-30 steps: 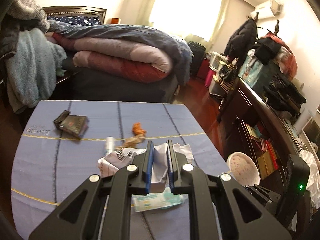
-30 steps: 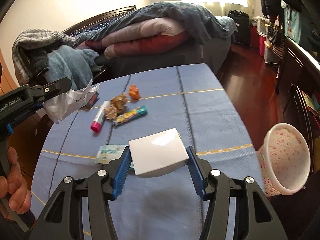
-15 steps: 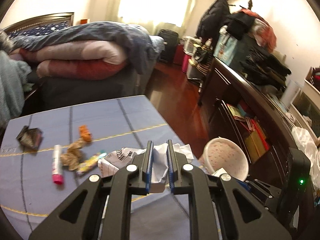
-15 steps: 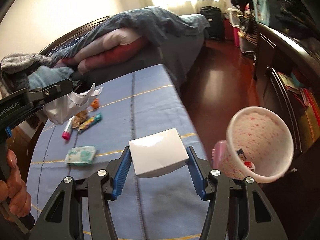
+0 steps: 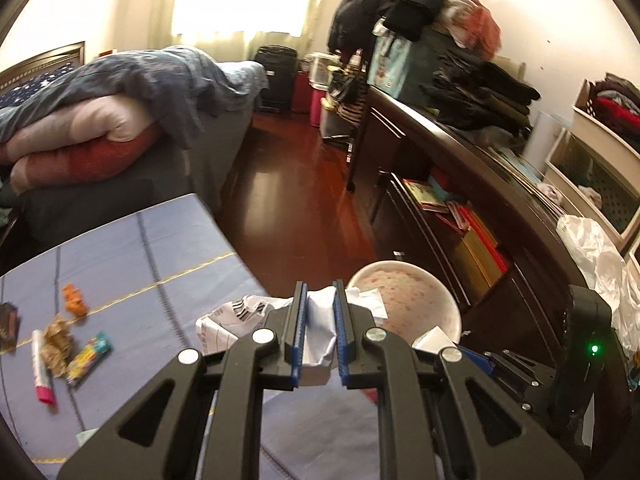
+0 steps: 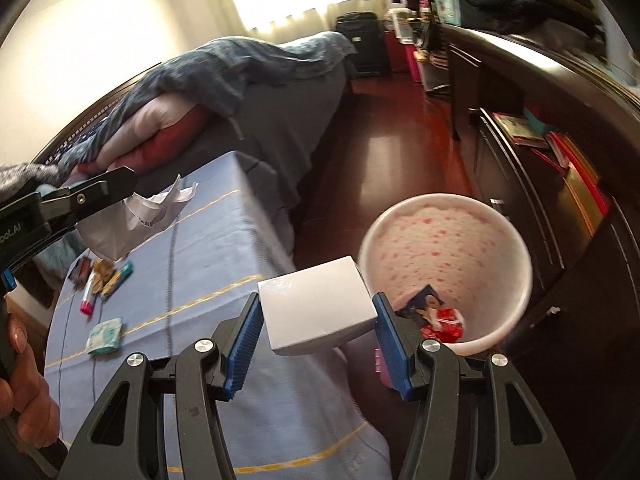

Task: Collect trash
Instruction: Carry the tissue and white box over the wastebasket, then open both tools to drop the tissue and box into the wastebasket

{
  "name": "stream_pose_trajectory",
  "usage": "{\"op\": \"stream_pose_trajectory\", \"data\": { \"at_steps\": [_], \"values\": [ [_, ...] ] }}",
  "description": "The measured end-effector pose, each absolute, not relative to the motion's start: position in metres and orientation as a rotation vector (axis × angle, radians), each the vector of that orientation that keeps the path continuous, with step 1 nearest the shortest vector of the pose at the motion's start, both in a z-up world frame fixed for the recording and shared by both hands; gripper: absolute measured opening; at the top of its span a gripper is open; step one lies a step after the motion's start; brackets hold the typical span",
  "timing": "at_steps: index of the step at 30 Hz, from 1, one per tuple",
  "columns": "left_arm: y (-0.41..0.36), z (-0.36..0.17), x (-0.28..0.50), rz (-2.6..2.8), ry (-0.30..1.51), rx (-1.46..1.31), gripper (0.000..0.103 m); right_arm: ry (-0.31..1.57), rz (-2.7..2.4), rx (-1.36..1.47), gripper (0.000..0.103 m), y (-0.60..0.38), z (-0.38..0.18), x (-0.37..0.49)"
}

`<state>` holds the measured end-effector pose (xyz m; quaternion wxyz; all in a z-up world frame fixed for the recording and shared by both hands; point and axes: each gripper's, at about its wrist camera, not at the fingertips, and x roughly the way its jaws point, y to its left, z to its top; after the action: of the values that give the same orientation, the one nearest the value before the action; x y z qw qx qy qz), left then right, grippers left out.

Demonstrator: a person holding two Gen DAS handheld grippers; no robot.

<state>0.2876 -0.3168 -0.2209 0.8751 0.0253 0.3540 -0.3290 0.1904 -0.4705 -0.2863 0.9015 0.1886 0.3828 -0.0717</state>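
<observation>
My left gripper (image 5: 319, 336) is shut on a crumpled white paper (image 5: 318, 326) and holds it above the table's right edge, beside the speckled white bin (image 5: 404, 300). My right gripper (image 6: 316, 344) is shut on a white box (image 6: 316, 312), held above the table edge just left of the bin (image 6: 444, 252). The bin stands on the floor and holds a few wrappers (image 6: 438, 318). In the right wrist view the left gripper (image 6: 80, 196) and its paper (image 6: 136, 216) show at the left.
On the blue table (image 5: 132, 264) lie a pink-capped tube (image 5: 40, 364), brown crumpled paper (image 5: 58, 346), a colourful wrapper (image 5: 88, 358), an orange scrap (image 5: 74, 300) and a tissue pack (image 6: 105, 336). A bed (image 5: 120, 120) stands behind; a dark cabinet (image 5: 460, 208) lines the right.
Both grippers have swung right from over the table toward the bin, each still holding its item. The bin now sits close in front of both.
</observation>
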Motion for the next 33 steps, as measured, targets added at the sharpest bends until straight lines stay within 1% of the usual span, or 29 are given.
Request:
{"op": "stream_pose_trajectory", "data": {
  "at_steps": [14, 19, 23, 24, 25, 26, 27, 28, 31, 33],
  "values": [
    [-0.411, -0.241, 0.296, -0.826, 0.779, 0.126, 0.014, 0.774, -0.31, 0.456, 0.056, -0.54, -0.304, 0.177],
    [-0.444, -0.255, 0.309, -0.859, 0.815, 0.123, 0.014, 0.769, -0.375, 0.47, 0.056, -0.568, -0.314, 0.186],
    [-0.47, -0.267, 0.32, -0.869, 0.834, 0.127, 0.017, 0.773, -0.412, 0.465, 0.056, -0.583, -0.324, 0.195],
    [-0.477, -0.271, 0.323, -0.868, 0.837, 0.128, 0.018, 0.773, -0.42, 0.462, 0.056, -0.586, -0.327, 0.198],
    [-0.482, -0.274, 0.326, -0.87, 0.838, 0.124, 0.024, 0.775, -0.436, 0.452, 0.056, -0.589, -0.331, 0.201],
    [-0.485, -0.277, 0.328, -0.868, 0.836, 0.121, 0.036, 0.781, -0.446, 0.443, 0.057, -0.591, -0.333, 0.204],
    [-0.49, -0.28, 0.332, -0.865, 0.831, 0.121, 0.043, 0.782, -0.453, 0.436, 0.058, -0.592, -0.336, 0.206],
    [-0.492, -0.282, 0.335, -0.866, 0.83, 0.121, 0.053, 0.78, -0.467, 0.426, 0.058, -0.595, -0.34, 0.21],
    [-0.495, -0.285, 0.341, -0.86, 0.834, 0.116, 0.055, 0.8, -0.483, 0.417, 0.058, -0.597, -0.349, 0.216],
    [-0.488, -0.284, 0.342, -0.852, 0.828, 0.101, 0.058, 0.81, -0.483, 0.421, 0.059, -0.597, -0.352, 0.216]
  ]
}}
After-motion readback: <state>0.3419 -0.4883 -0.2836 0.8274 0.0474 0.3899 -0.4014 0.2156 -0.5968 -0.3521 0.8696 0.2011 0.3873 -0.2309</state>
